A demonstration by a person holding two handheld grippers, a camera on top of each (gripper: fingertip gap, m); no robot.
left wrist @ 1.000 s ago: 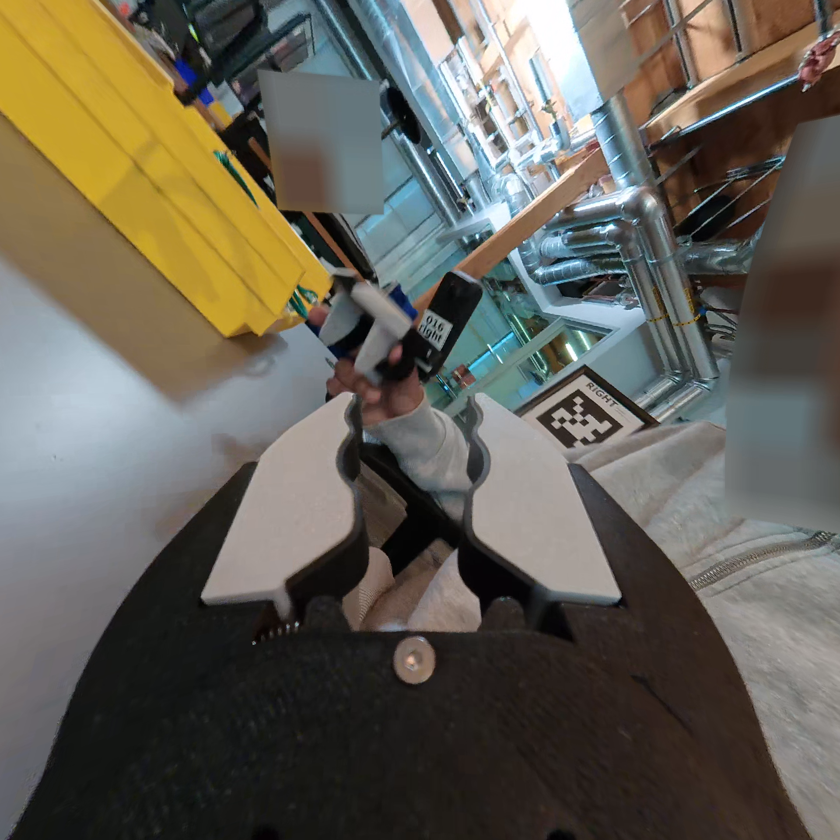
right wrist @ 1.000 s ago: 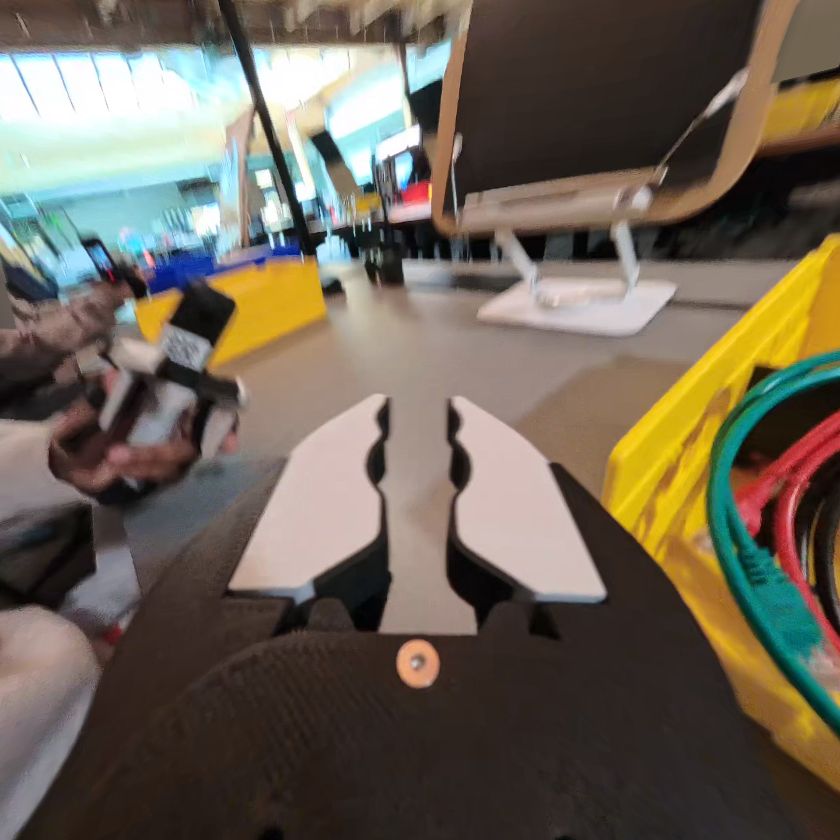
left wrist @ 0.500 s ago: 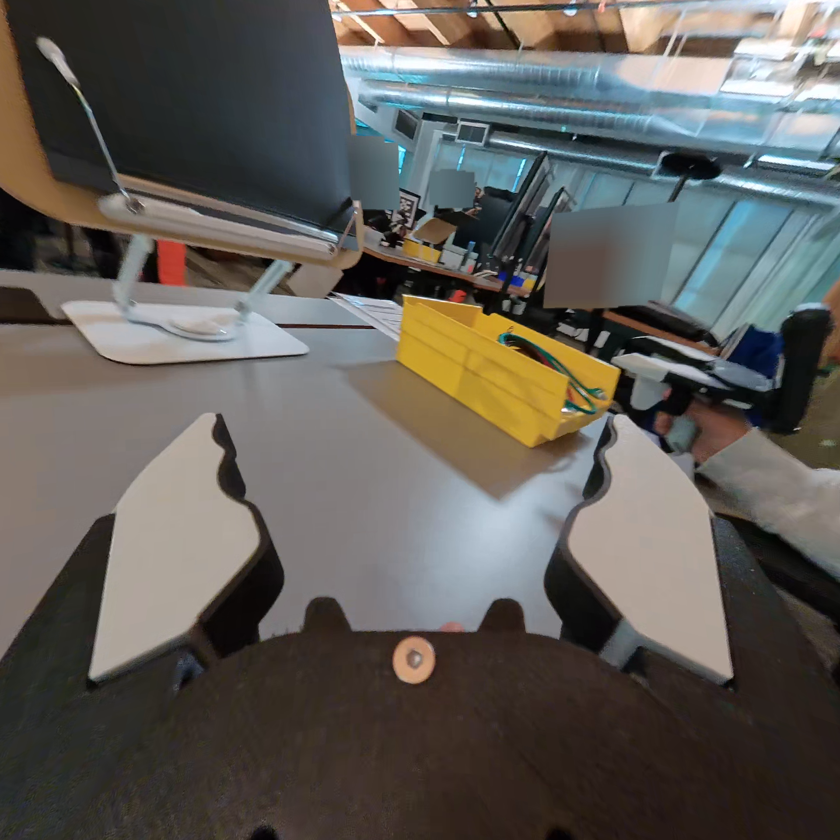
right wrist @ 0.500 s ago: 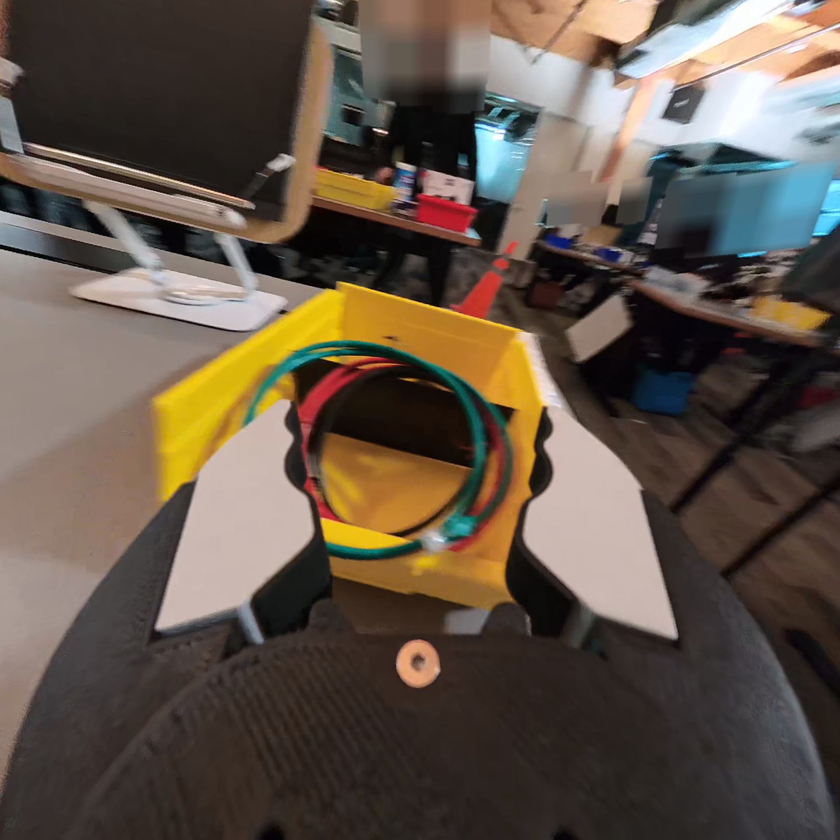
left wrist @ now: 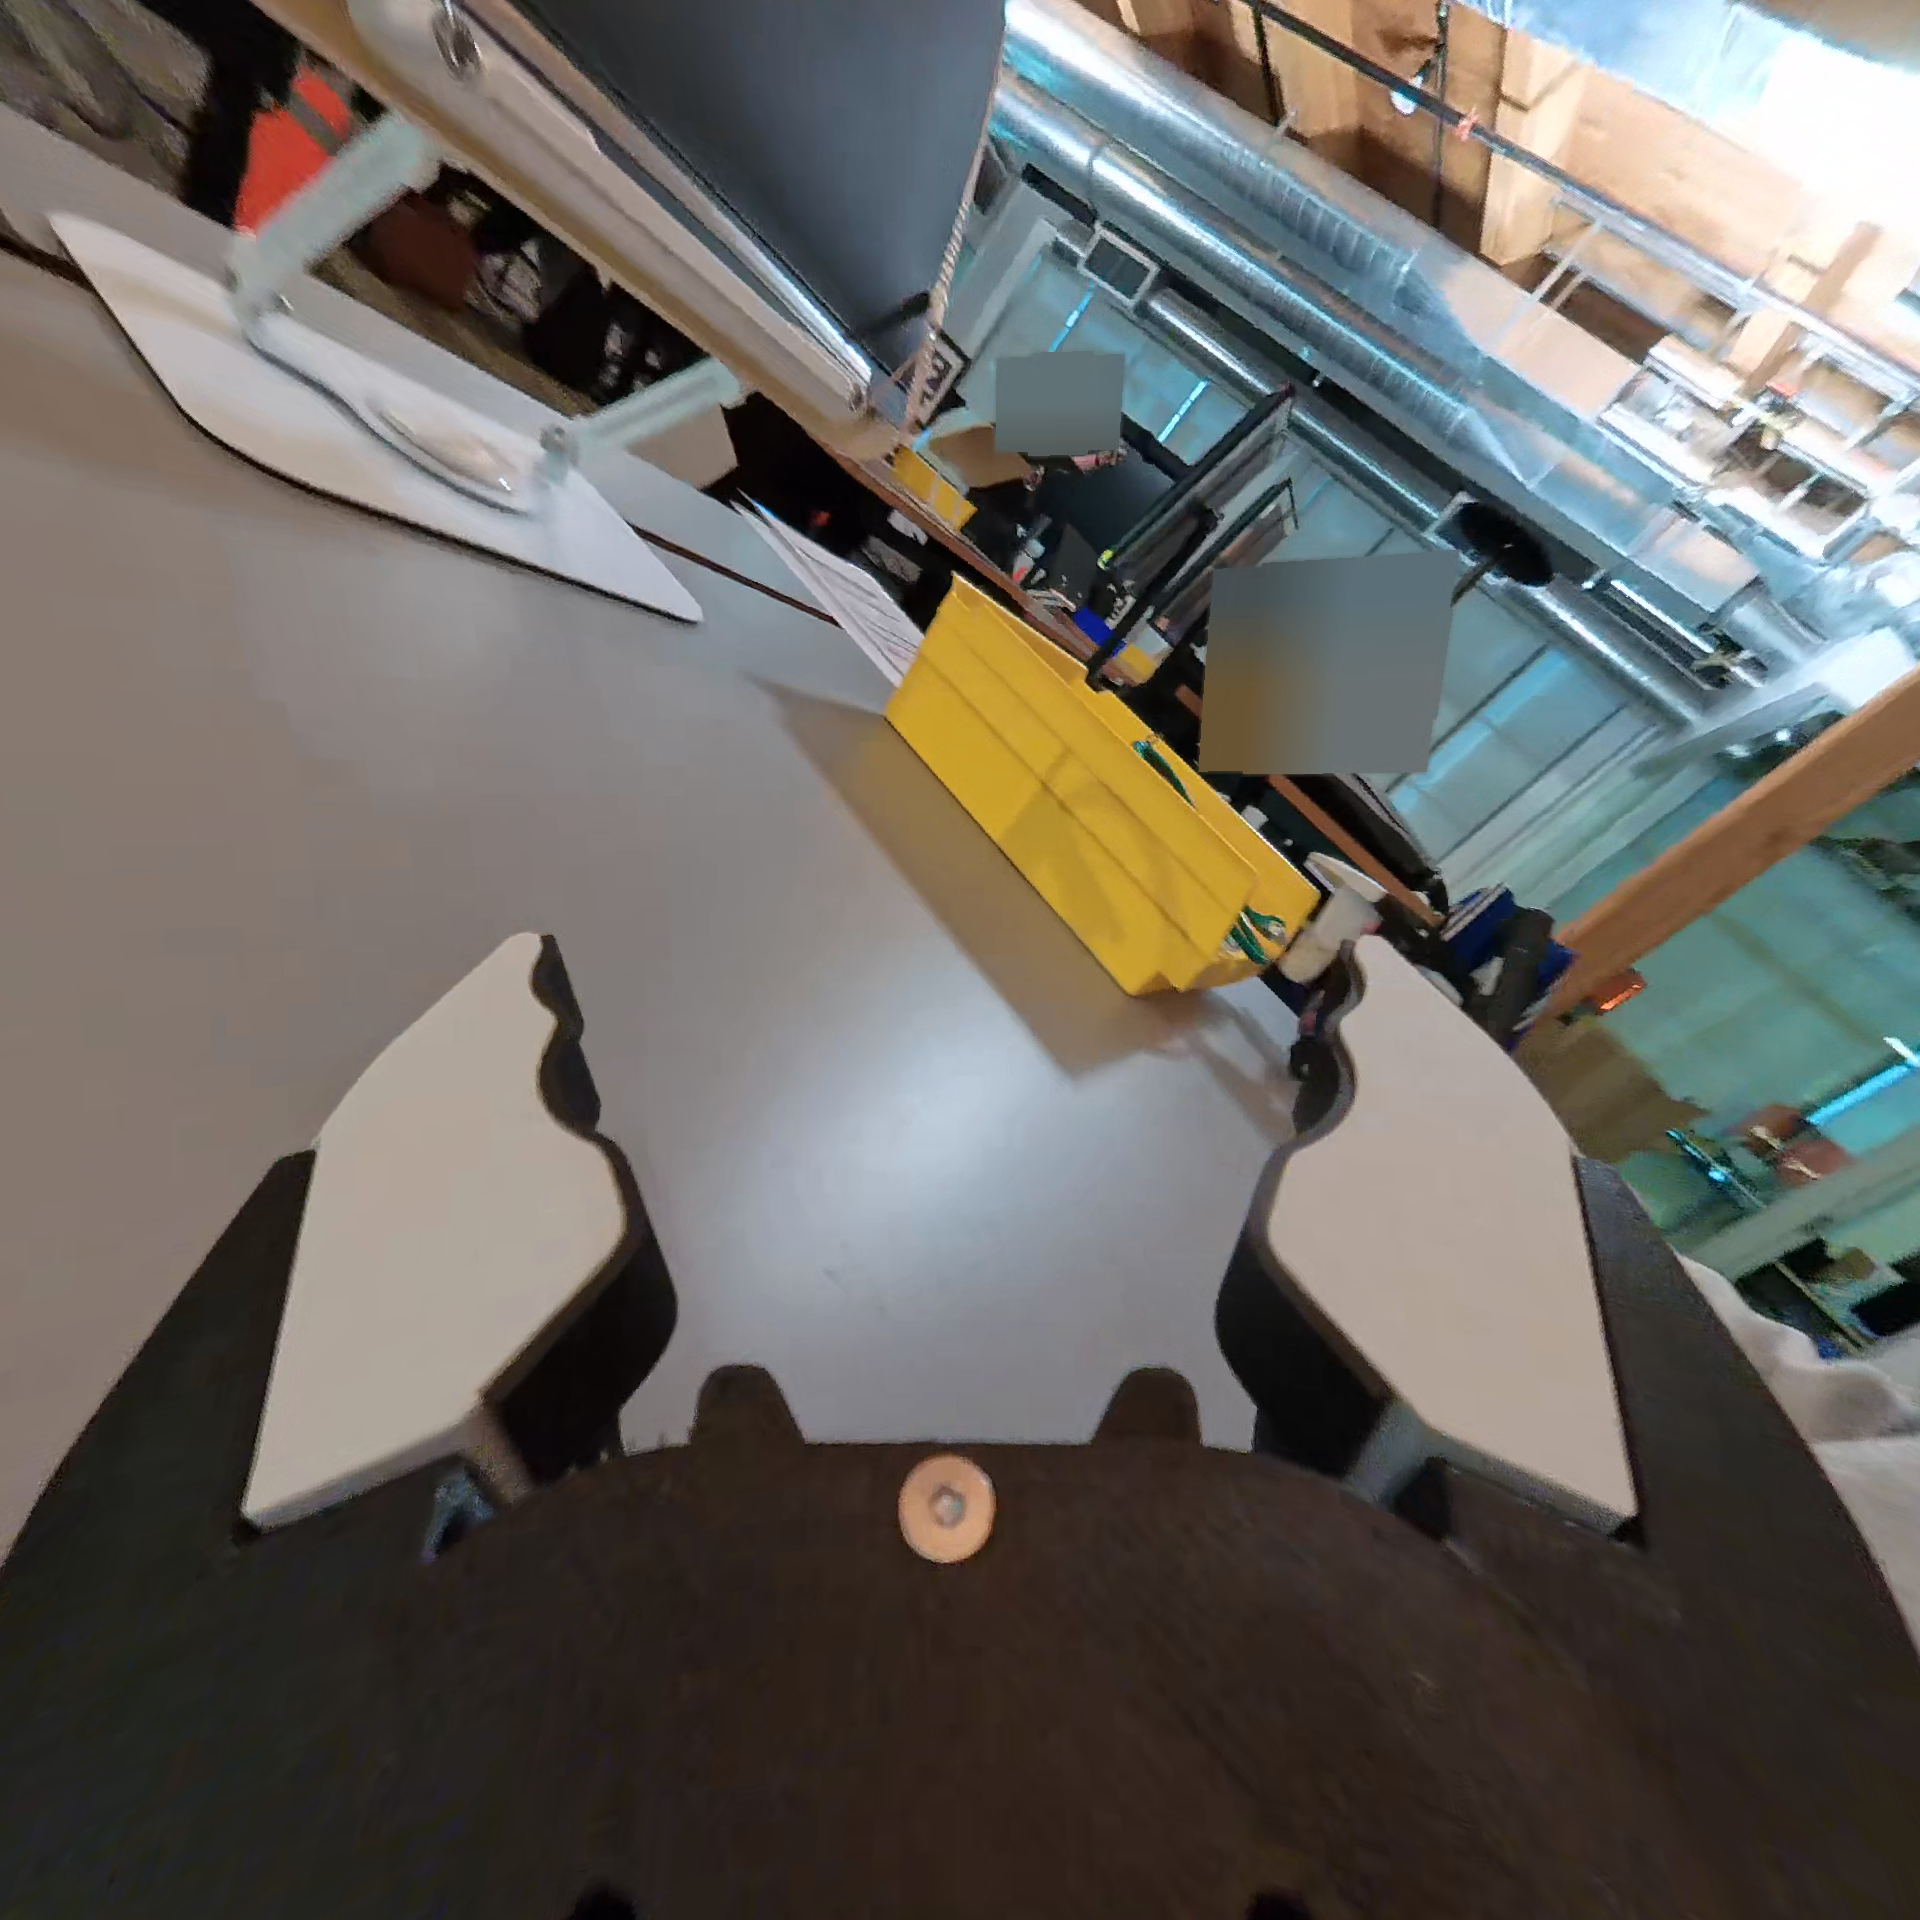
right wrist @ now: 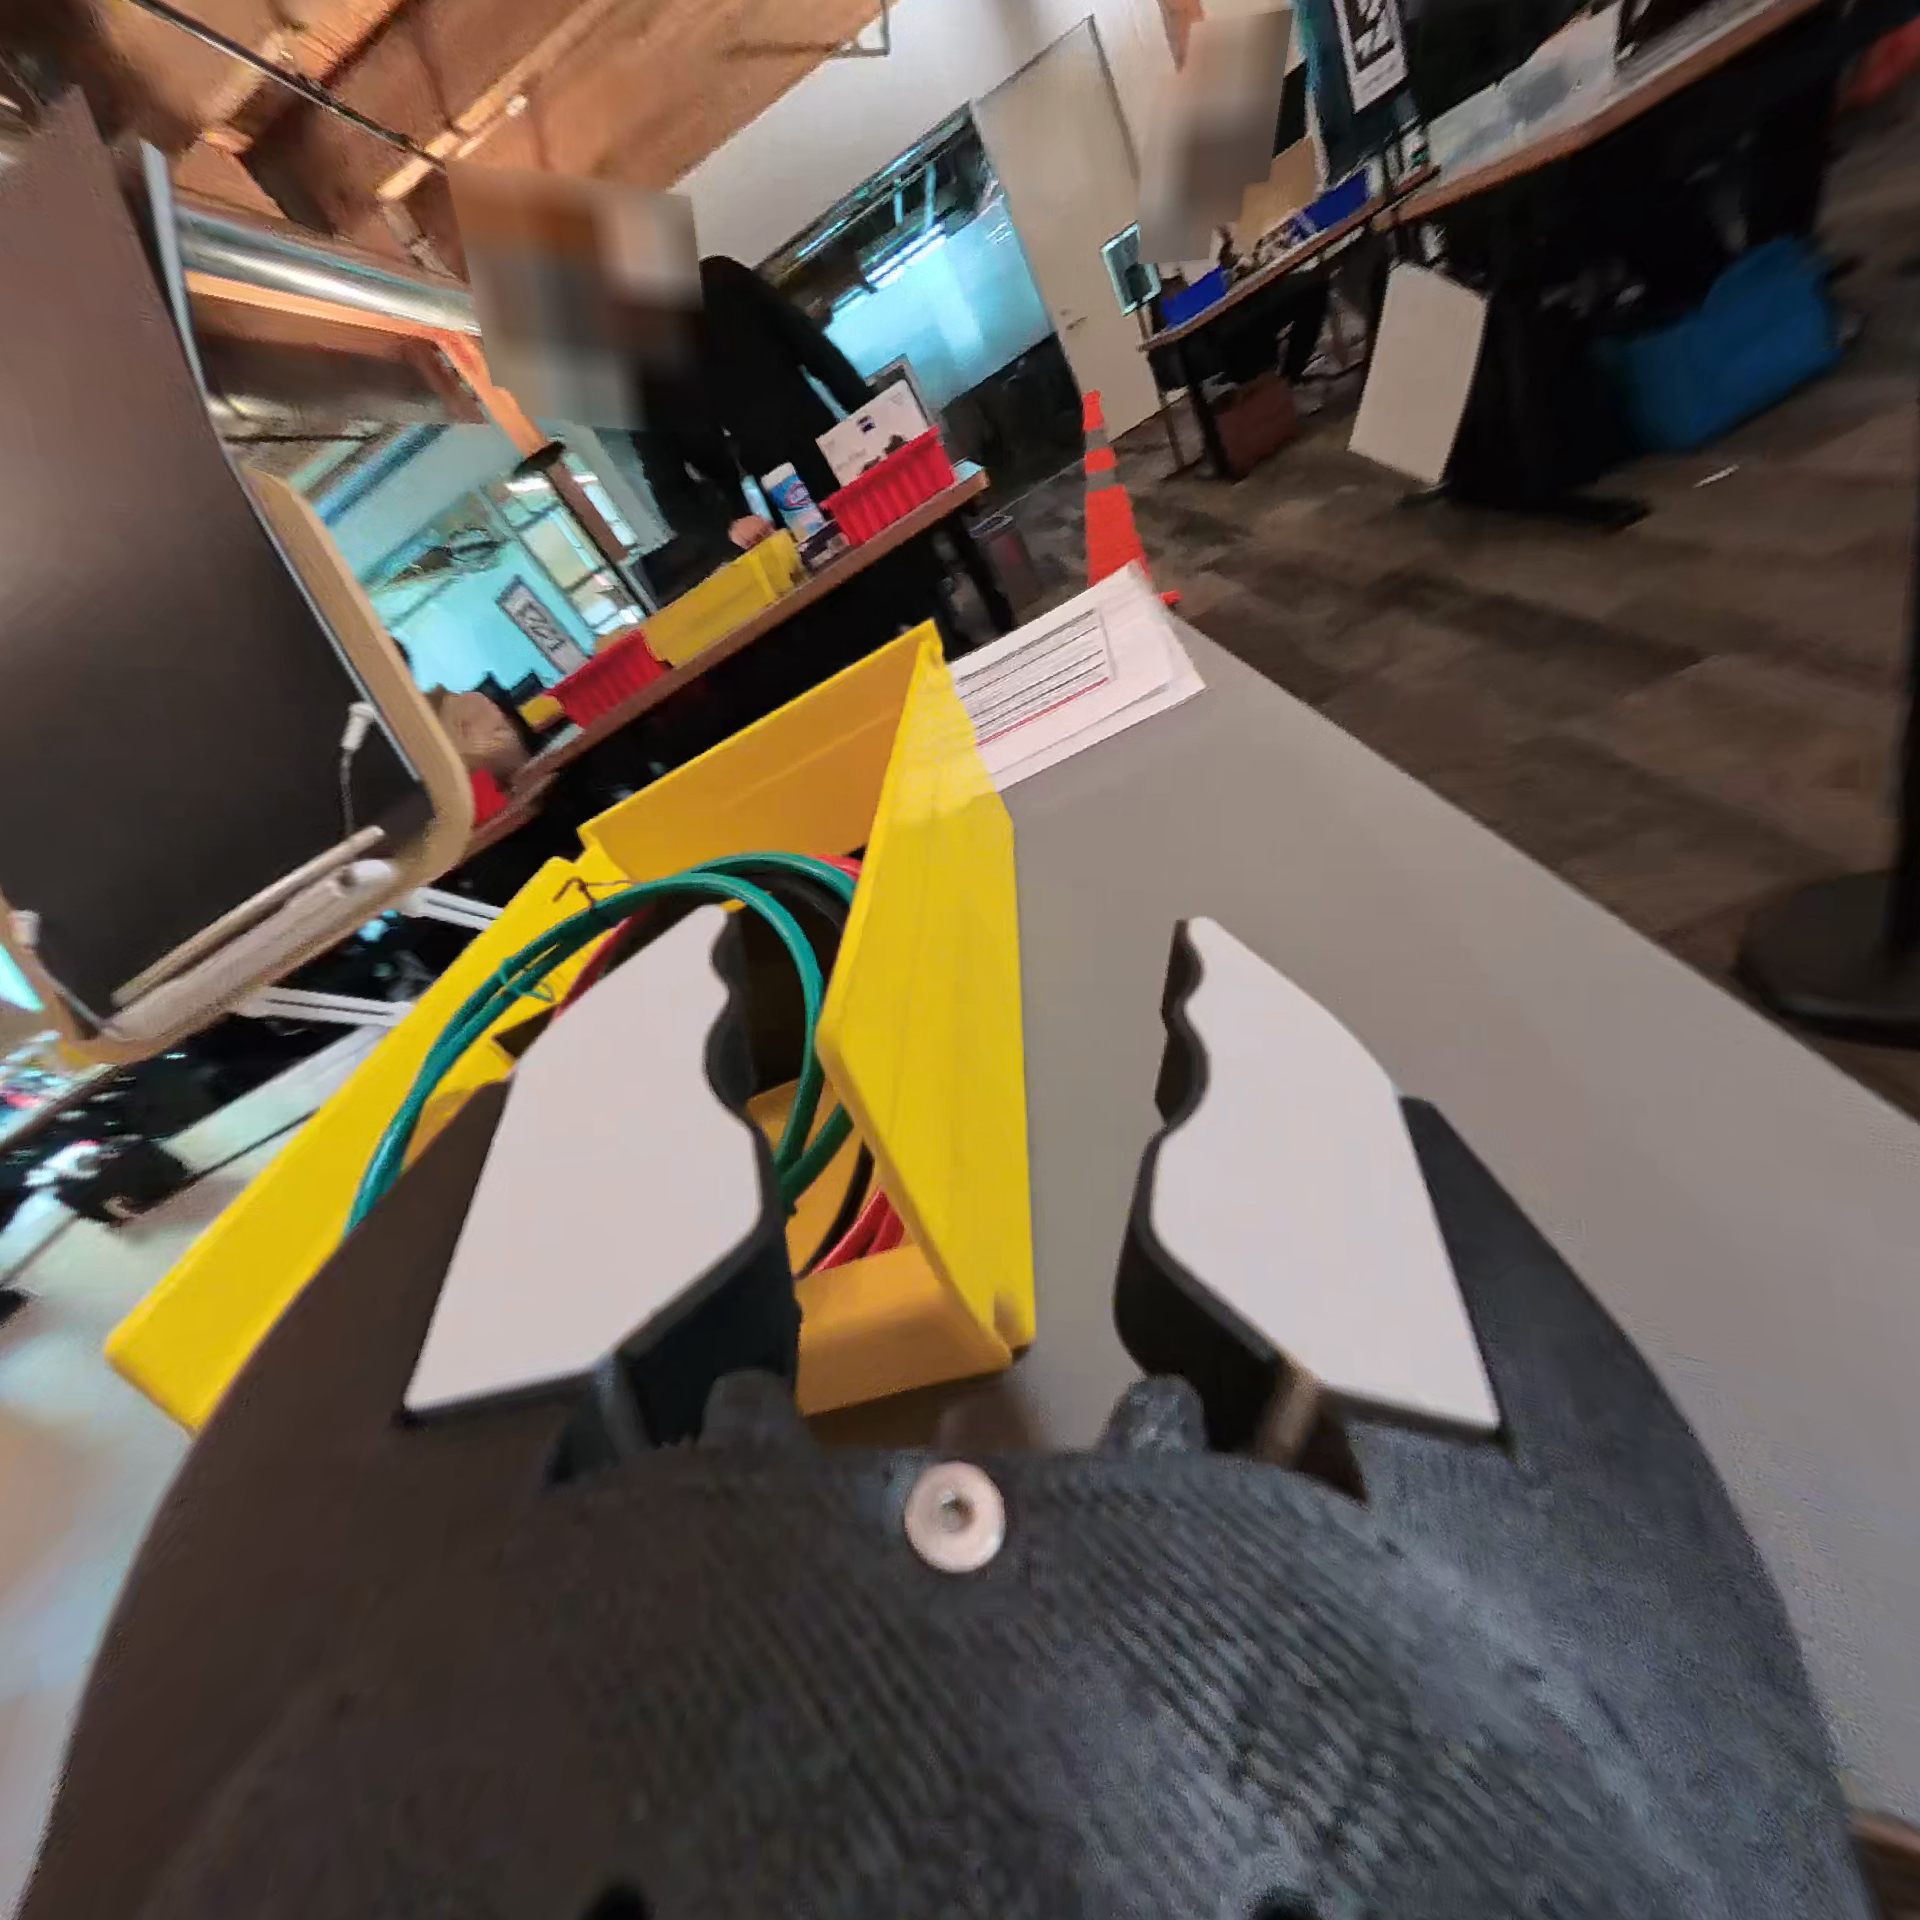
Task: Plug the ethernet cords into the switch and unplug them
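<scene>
Both grippers spread wide, holding nothing. Right gripper (right wrist: 956,940) sits right at the near end of the yellow bin (right wrist: 925,1049), its left finger over the bin mouth, right finger outside the wall. Green cord (right wrist: 800,997) and red cord (right wrist: 873,1231) lie coiled inside the bin; no plug end clear from here. Left gripper (left wrist: 940,951) hovers over bare bench (left wrist: 416,779), well apart from the bin. Switch not in view. Step looks like fetching a cord: shift right gripper fully inside the bin, take one cord near its plug, not the whole coil, and lift slowly so loops don't drag the bin.
</scene>
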